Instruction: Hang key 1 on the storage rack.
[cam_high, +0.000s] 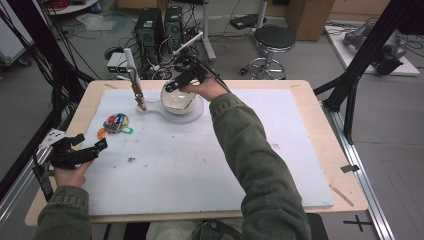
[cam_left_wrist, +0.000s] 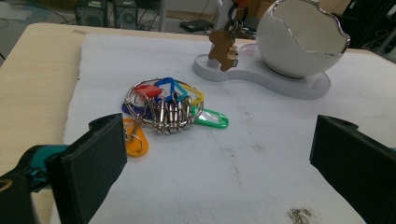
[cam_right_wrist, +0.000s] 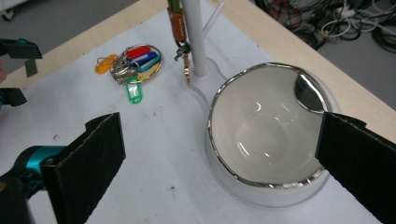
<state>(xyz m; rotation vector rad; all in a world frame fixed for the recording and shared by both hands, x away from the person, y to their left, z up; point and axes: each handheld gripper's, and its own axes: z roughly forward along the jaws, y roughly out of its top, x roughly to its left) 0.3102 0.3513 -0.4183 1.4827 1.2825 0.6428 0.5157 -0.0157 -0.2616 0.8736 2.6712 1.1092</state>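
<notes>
High view: right gripper (cam_high: 172, 88) reached far across the table, arm stretched, hovering over the egg-shaped bowl (cam_high: 177, 100) on its white stand (cam_high: 150, 110). Left gripper (cam_high: 92, 150) rests low at the near left edge, forearm coming in from 6 o'clock, jaws pointing toward 2 o'clock.

Right gripper view shows the bowl's (cam_right_wrist: 261, 135) glossy empty inside with silver rim, hidden from the left gripper view, which shows only its outside (cam_left_wrist: 299, 42). Right jaws wide apart, nothing between the pads; bowl sits at 1 o'clock of them, right jaw overlapping its rim in the picture.

Left gripper view gives the key bunch (cam_left_wrist: 163, 109) up close: coloured tags on a ring, lying flat on the white mat (cam_left_wrist: 261, 177), at 11 o'clock, just ahead of the left jaw, not touching. Left jaws wide open, empty. A brown bear charm (cam_left_wrist: 223, 50) hangs from the stand's post, beside the bowl.
</notes>
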